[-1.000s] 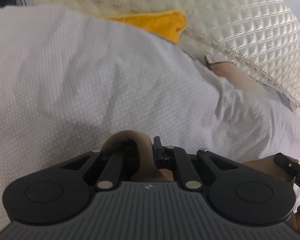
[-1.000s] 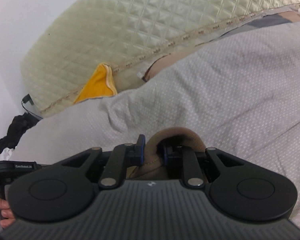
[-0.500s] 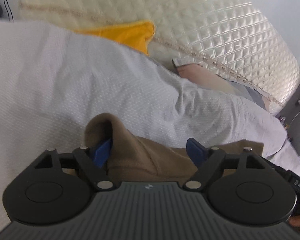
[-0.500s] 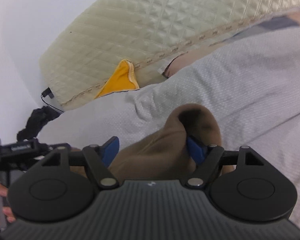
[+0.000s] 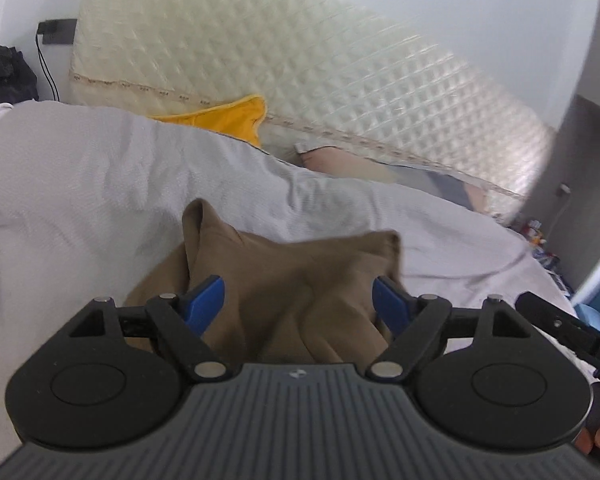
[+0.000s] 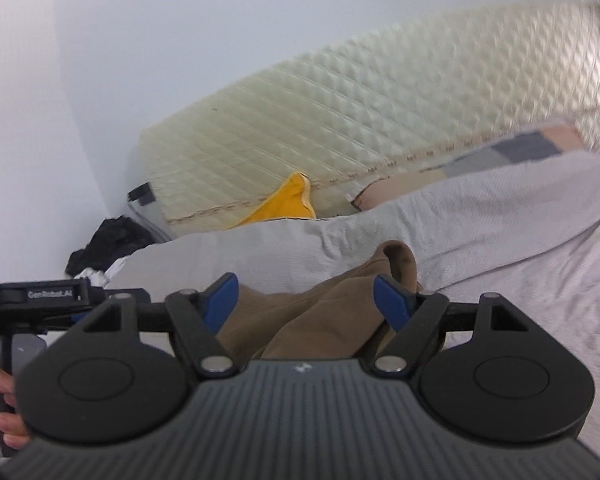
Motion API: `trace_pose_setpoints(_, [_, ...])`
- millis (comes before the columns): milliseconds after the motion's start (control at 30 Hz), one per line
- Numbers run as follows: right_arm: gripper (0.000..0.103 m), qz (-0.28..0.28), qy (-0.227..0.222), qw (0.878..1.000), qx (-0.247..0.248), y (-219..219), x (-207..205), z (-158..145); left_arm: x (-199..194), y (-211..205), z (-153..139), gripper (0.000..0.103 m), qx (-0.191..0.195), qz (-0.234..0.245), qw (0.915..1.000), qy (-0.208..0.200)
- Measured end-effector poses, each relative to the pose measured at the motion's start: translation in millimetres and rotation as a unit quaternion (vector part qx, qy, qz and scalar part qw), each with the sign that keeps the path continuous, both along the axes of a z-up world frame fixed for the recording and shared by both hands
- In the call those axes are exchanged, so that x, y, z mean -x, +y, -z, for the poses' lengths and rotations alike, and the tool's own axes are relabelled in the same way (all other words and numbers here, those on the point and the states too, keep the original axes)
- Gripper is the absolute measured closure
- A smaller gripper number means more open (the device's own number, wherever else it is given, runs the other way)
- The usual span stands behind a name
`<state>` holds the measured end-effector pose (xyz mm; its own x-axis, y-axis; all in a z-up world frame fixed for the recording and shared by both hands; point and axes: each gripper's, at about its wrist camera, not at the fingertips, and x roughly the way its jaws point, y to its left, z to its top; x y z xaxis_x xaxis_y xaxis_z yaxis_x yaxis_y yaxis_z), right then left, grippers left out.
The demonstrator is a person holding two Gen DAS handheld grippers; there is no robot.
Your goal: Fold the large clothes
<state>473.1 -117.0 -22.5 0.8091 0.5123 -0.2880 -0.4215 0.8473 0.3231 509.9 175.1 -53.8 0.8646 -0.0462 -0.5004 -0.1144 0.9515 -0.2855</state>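
A brown garment (image 5: 284, 280) lies bunched on the pale grey bedspread (image 5: 80, 184), right in front of both grippers. My left gripper (image 5: 298, 298) is open, its blue pads spread wide on either side of the cloth, which lies loose between them. My right gripper (image 6: 306, 298) is open too, with the same brown garment (image 6: 324, 312) lying between its pads and a raised fold by the right pad. Each gripper's body hides the near part of the garment.
A cream quilted headboard (image 5: 300, 64) stands behind the bed. A yellow cloth (image 5: 224, 118) and a pink and grey pillow (image 5: 340, 162) lie at its base. Dark clothes (image 6: 108, 240) sit beside the bed. The other gripper's handle (image 6: 48, 294) shows at left.
Both grippers were shut on the brown garment one second ago. They have opened wide, let the cloth drop onto the bedspread, and drawn back and up.
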Motion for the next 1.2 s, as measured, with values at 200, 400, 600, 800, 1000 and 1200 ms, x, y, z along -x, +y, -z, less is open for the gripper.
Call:
trace_pose_setpoints(200, [0.026, -0.015, -0.007, 1.0, 0.006, -9, 101, -16, 114, -47, -9, 0.019, 0.011, 0.018, 0.9998, -0.004])
trace_pose_setpoints(400, [0.026, -0.021, -0.012, 1.0, 0.017, -20, 183, 0, 208, -84, 16, 0.019, 0.024, 0.033, 0.9991, 0.006])
trace_pose_setpoints(600, [0.026, -0.019, 0.011, 1.0, 0.021, -31, 224, 35, 258, -111, 61, 0.019, 0.05, 0.058, 0.9967, 0.029])
trace_pose_setpoints(800, [0.026, -0.011, 0.068, 0.998, 0.007, -38, 222, 70, 267, -137, 106, 0.019, 0.023, 0.085, 0.9947, 0.054])
trace_pose_setpoints(1000, [0.026, 0.004, 0.103, 0.995, 0.015, -41, 205, 99, 246, -148, 144, 0.026, 0.008, 0.082, 0.9927, 0.089])
trace_pose_setpoints(1200, [0.026, 0.021, 0.133, 0.991, -0.005, -52, 174, 120, 234, -155, 163, 0.081, -0.047, 0.058, 0.993, 0.092])
